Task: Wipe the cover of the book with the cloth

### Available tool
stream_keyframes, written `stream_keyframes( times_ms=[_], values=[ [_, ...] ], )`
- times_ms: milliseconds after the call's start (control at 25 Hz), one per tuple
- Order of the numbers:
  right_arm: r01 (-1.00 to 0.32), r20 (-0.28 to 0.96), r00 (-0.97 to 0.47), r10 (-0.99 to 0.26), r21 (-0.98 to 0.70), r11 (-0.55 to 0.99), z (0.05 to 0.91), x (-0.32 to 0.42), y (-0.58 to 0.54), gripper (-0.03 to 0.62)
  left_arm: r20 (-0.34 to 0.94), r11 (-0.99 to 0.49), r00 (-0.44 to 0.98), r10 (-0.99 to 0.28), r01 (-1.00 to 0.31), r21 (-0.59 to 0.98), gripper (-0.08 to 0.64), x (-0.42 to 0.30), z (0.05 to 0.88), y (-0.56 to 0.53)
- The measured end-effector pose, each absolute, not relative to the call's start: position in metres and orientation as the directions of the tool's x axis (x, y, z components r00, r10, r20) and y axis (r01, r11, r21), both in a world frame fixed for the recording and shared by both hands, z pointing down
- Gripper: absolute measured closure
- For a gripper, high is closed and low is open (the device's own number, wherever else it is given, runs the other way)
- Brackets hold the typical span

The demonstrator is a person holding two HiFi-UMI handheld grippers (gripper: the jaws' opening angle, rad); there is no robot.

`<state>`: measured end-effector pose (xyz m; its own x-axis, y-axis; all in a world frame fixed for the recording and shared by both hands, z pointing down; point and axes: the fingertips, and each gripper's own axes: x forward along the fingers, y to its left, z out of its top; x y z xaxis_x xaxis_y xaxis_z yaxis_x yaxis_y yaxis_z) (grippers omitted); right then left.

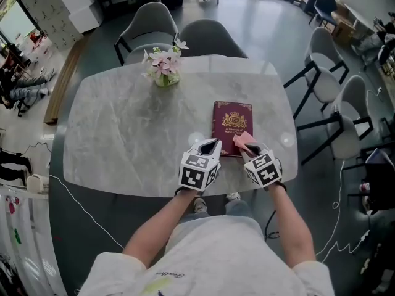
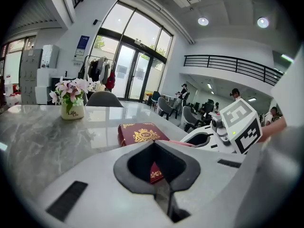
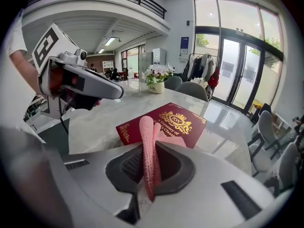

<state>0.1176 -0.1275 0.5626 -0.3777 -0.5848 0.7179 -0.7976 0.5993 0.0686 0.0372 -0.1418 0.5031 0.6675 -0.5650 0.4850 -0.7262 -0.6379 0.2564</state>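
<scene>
Here, the right gripper [image 3: 149, 172] has its jaws pressed together on a folded pink knitted cloth [image 3: 147, 141], which sticks up and forward out of the grip as a narrow ridge. The cloth's free end reaches over the near right part of a dark red hardback book with a gold crest and gold lettering [image 1: 232, 125]; whether it touches the cover I cannot tell. The left gripper [image 2: 160, 186] has its jaws closed against each other with nothing held. Only the book's near corner shows through the hollow behind the tips. In the head view its tip sits just beside the book's near left edge, close to the right gripper. The book lies flat, cover up, on the near right part of a pale grey marble-patterned oval table [image 1: 117, 134]. Well apart from it, toward the far side, stands a small vase of pink flowers [image 1: 164, 69]. Grey padded chairs [image 1: 148, 23] stand at the table's far and right sides.
</scene>
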Motion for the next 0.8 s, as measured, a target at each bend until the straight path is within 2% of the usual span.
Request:
stream_keyframes(
  times_ms=[800],
  values=[
    [-0.821, 0.709, -0.362, -0.605, 0.064, 0.567, 0.554, 0.112, -0.092, 0.577, 0.474, -0.674, 0.71, -0.521, -0.683, 0.282, 0.554, 0.041, 0.507, -0.139]
  ],
)
